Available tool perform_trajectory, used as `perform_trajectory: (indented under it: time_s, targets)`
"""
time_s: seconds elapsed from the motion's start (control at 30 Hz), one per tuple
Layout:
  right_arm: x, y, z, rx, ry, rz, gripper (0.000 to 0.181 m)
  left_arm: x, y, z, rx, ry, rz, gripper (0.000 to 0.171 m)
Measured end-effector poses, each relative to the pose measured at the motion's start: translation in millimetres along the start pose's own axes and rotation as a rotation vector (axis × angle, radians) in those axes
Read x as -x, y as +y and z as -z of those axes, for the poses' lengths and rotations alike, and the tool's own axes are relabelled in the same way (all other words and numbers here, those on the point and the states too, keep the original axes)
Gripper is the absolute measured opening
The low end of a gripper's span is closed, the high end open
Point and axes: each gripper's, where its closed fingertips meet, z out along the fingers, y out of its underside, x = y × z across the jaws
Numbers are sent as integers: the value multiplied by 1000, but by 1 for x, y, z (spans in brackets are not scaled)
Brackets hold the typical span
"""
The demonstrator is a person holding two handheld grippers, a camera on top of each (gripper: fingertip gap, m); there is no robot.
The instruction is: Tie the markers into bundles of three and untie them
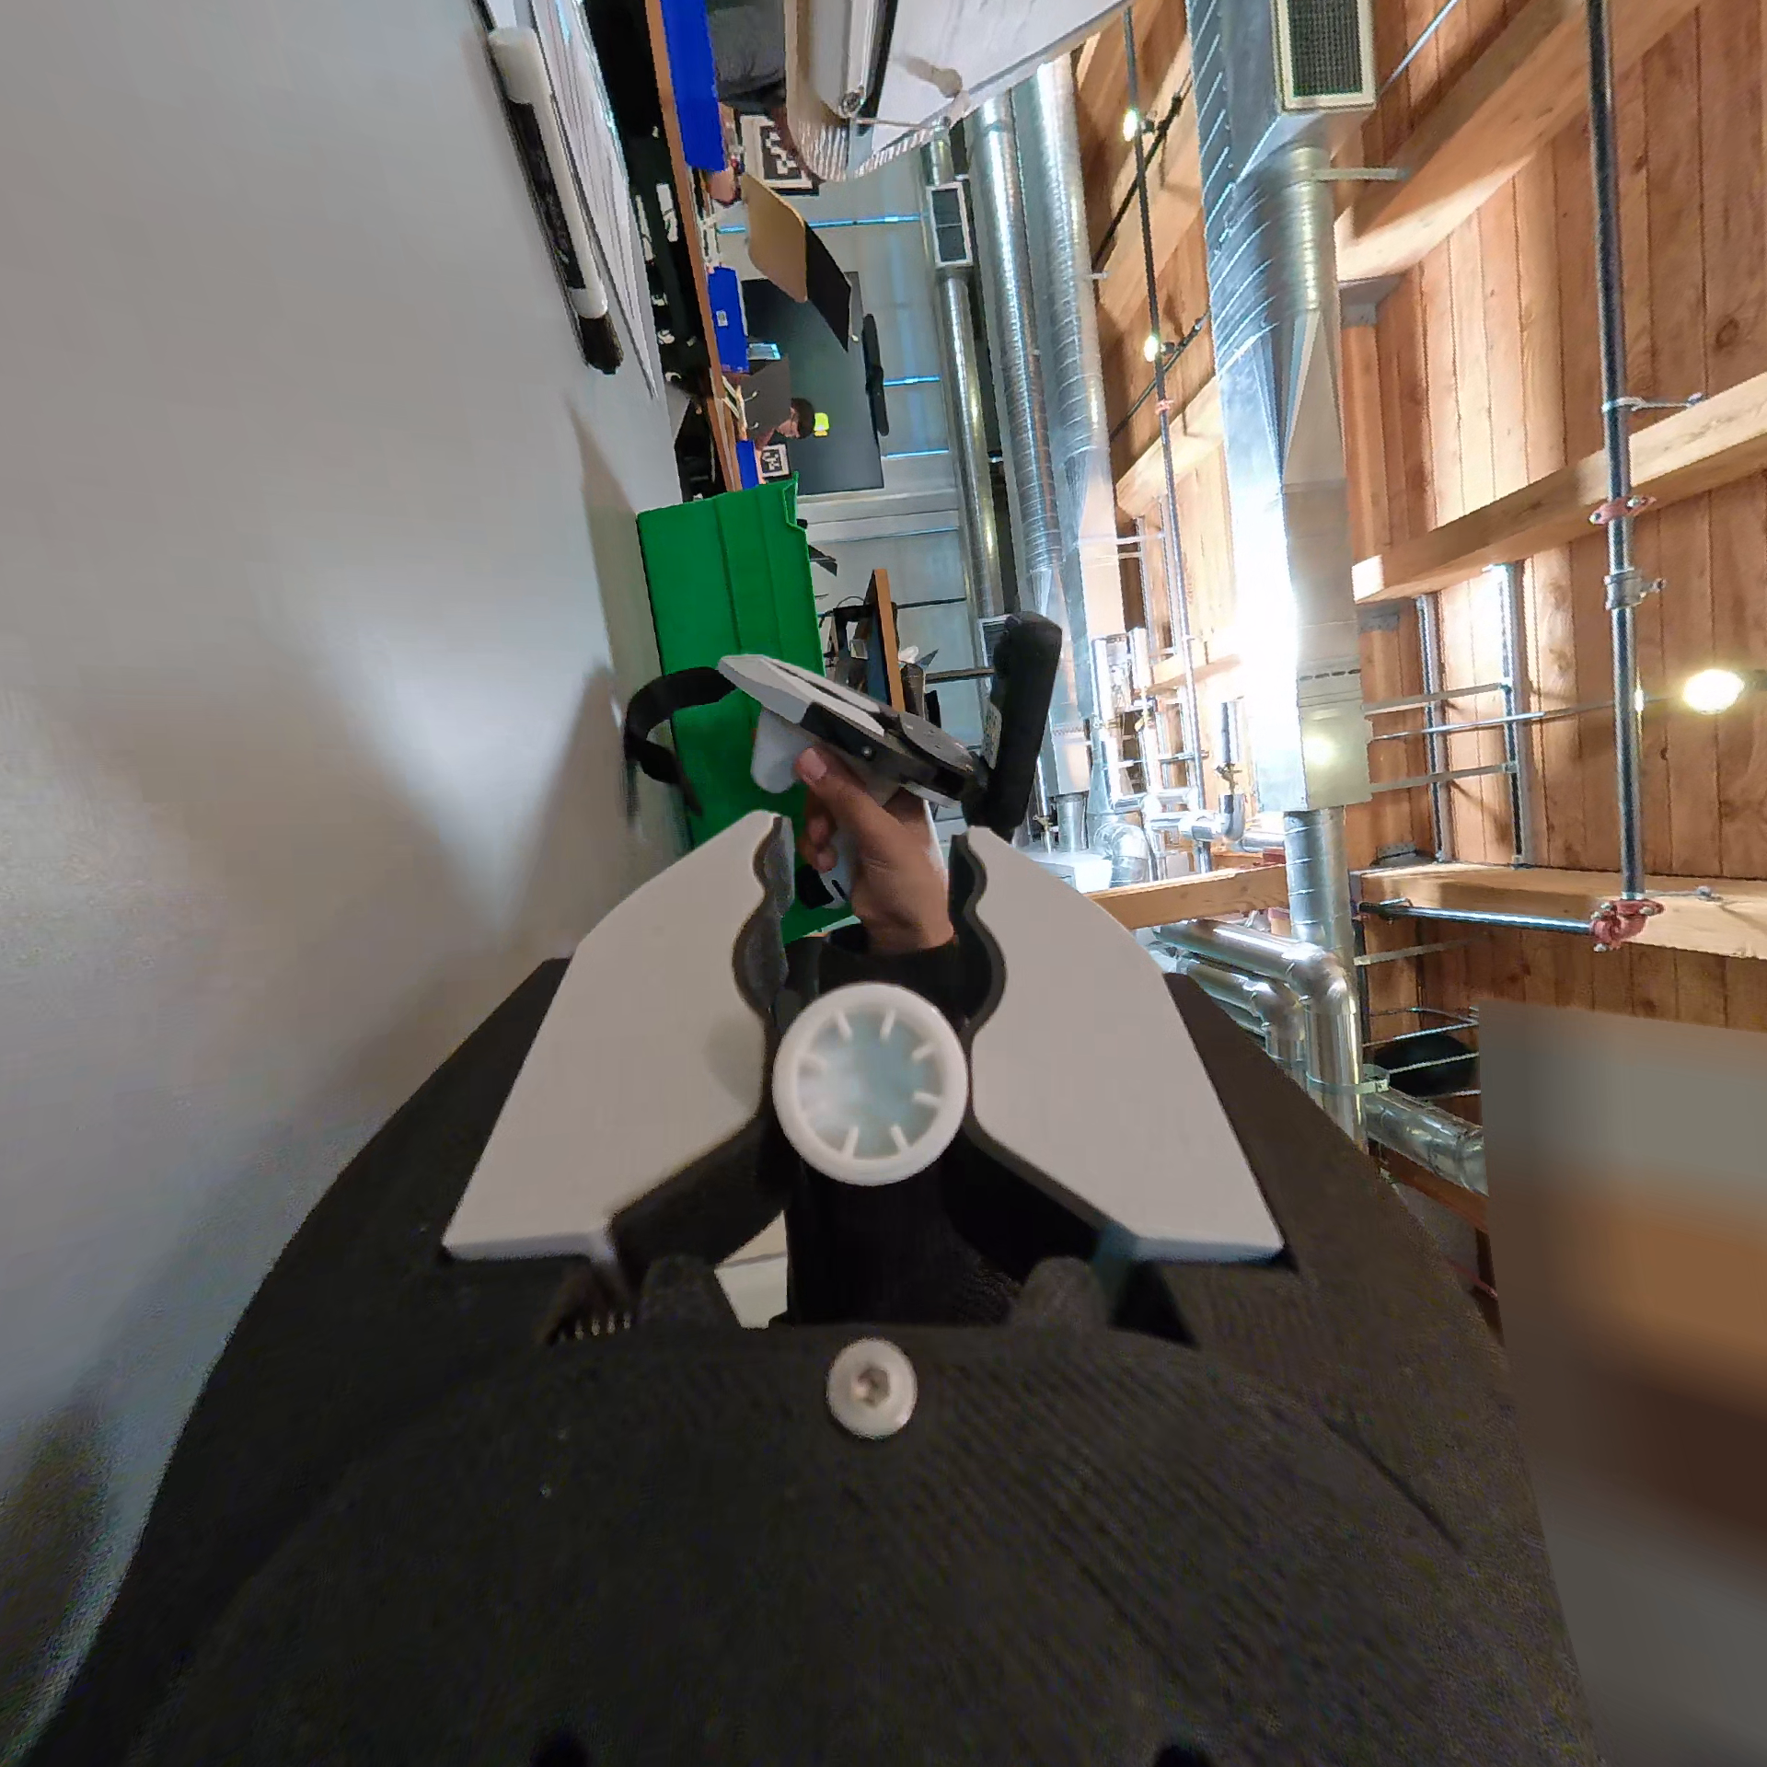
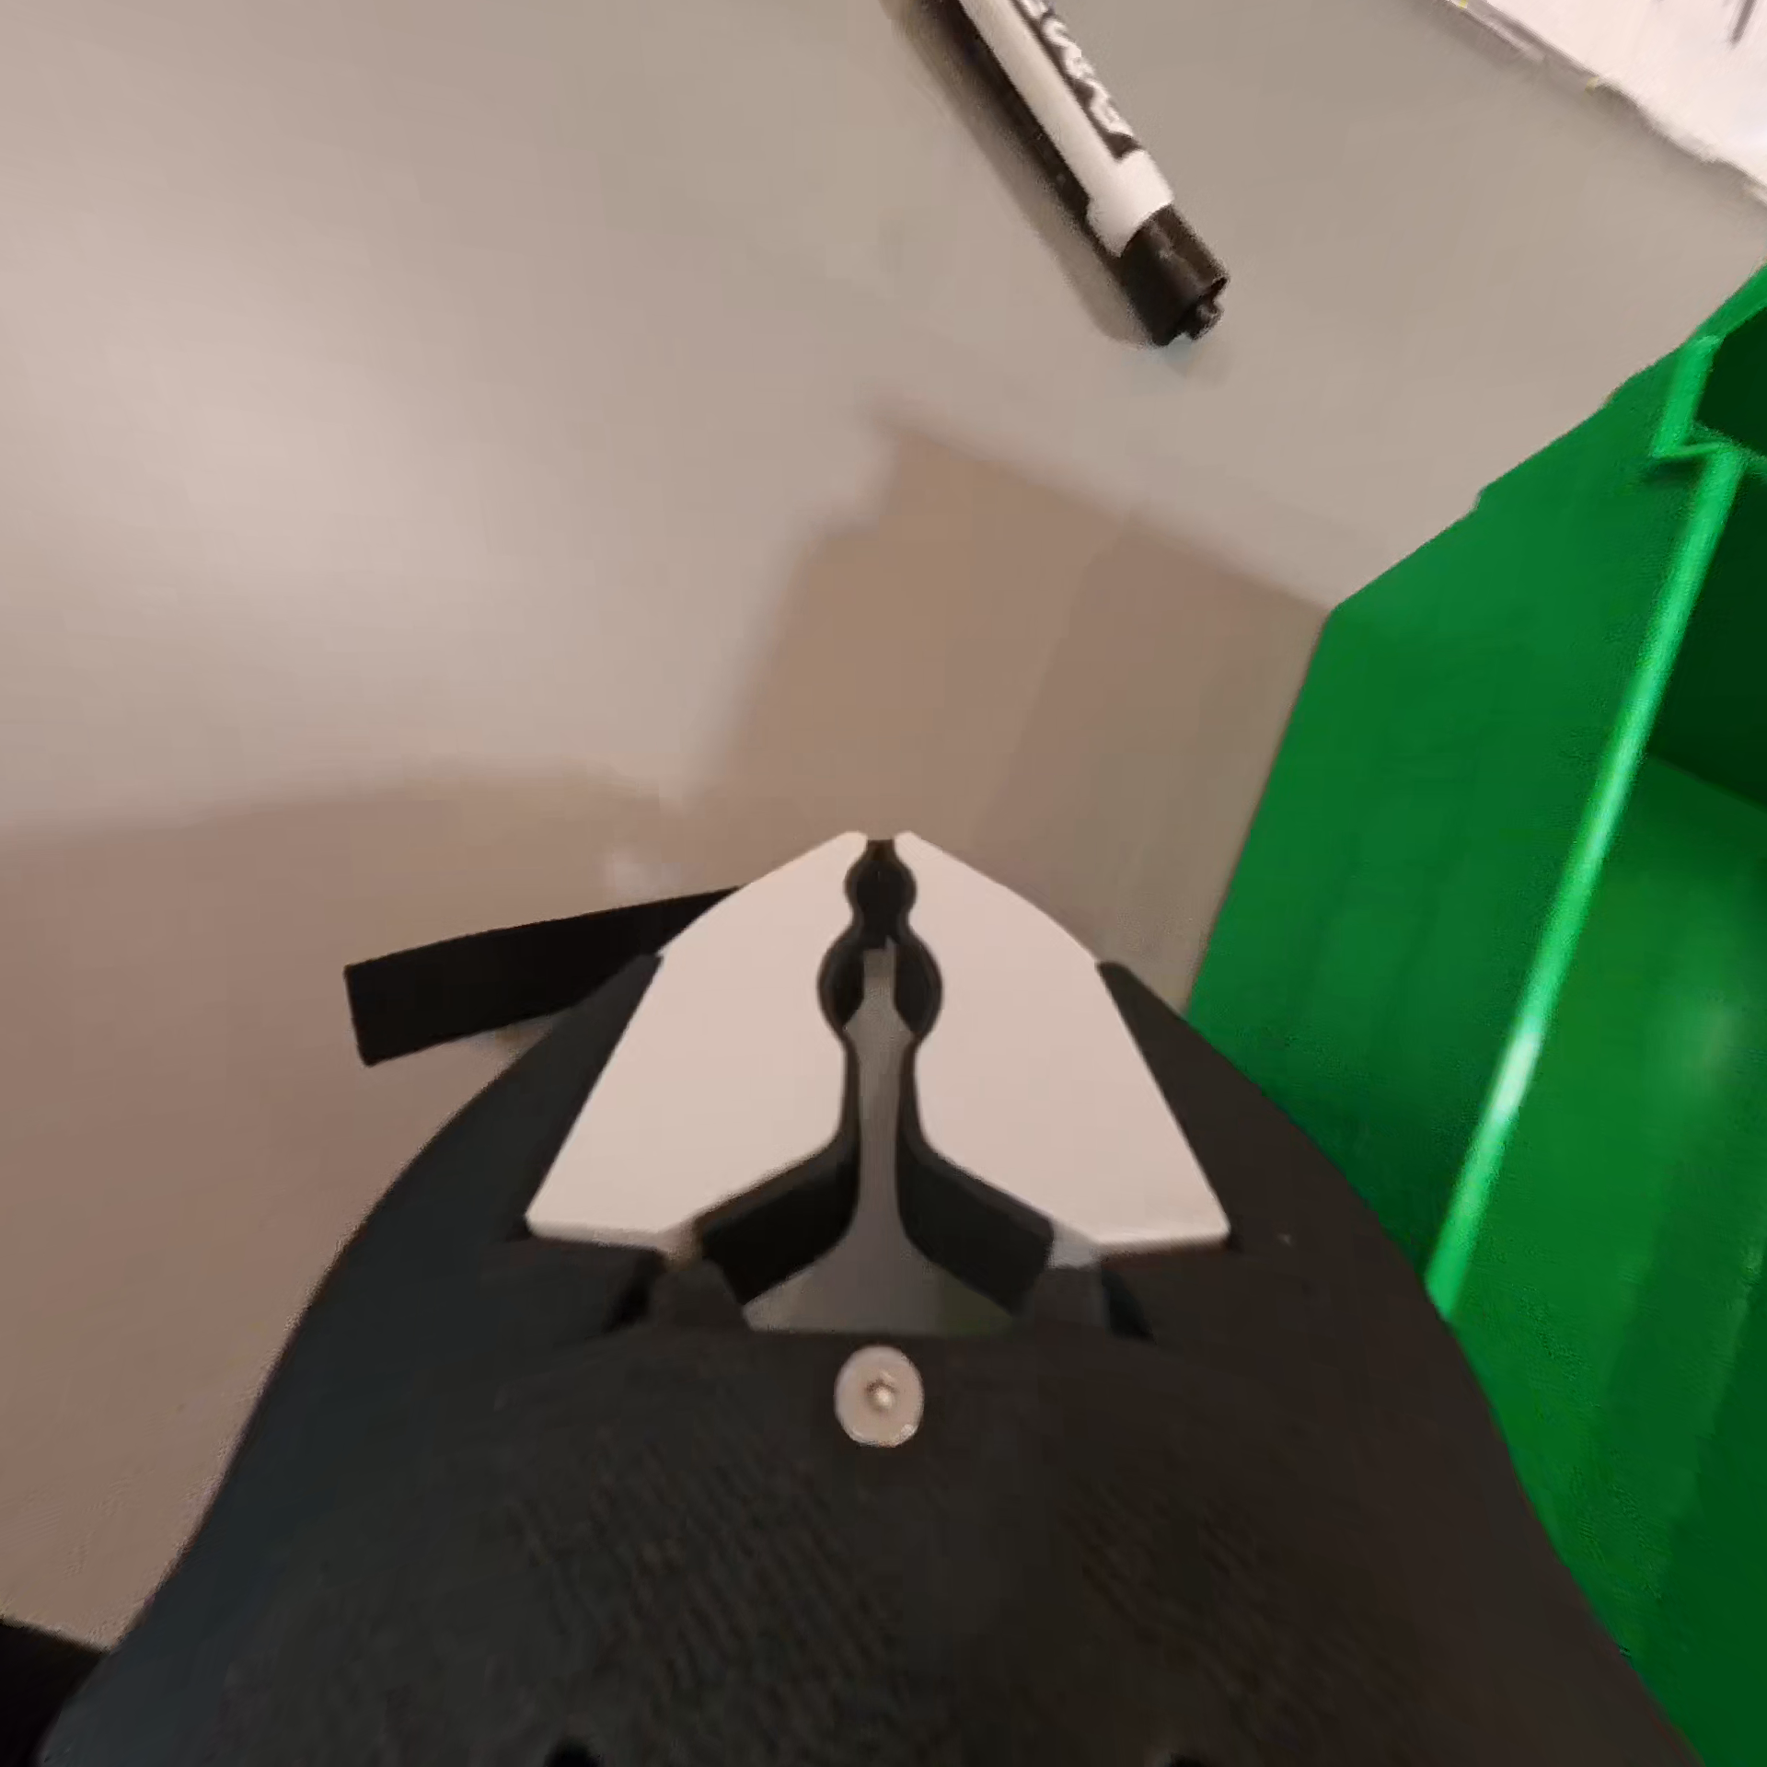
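While my left gripper [image 1: 865,841] clamps a white cap [image 1: 870,1090], my right gripper [image 2: 882,841] sits pinched together and empty over the bench [image 2: 382,478], between marker [image 2: 1100,153] and green bin [image 2: 1492,956].

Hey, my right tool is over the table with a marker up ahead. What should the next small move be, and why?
Probably open the right tool. Its jaws are shut on nothing, while the marker lies free on the table just ahead, left of the green bin. The left tool is occupied, shut on a white-ended pen.
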Motion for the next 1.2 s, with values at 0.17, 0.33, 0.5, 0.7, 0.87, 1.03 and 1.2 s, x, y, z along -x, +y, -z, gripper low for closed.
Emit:
perform_trajectory:
  time_s: [0.17,0.33,0.5,0.7,0.87,1.03,1.2]
  targets:
    - [-6,-36,55,-201,37,53,0,-2,2,-1,7,10,10,33]
    - [-77,-59,158,-460,260,-32,0,-1,4,-2,16,15,25,33]
    - [-147,2,166,-334,375,-207,5,-1,5,-2,17,14,25,32]
    - [-98,-23,128,-321,271,-43,59,0,10,-7,28,13,14,33]
    - [-14,-100,62,-263,144,278,54,3,11,-9,34,3,5,33]
    - [-26,-140,-50,-114,141,310,46,-3,7,-6,28,24,-4,33]
    - [-42,-141,-99,-80,96,174,58,-5,5,3,25,46,29,33]
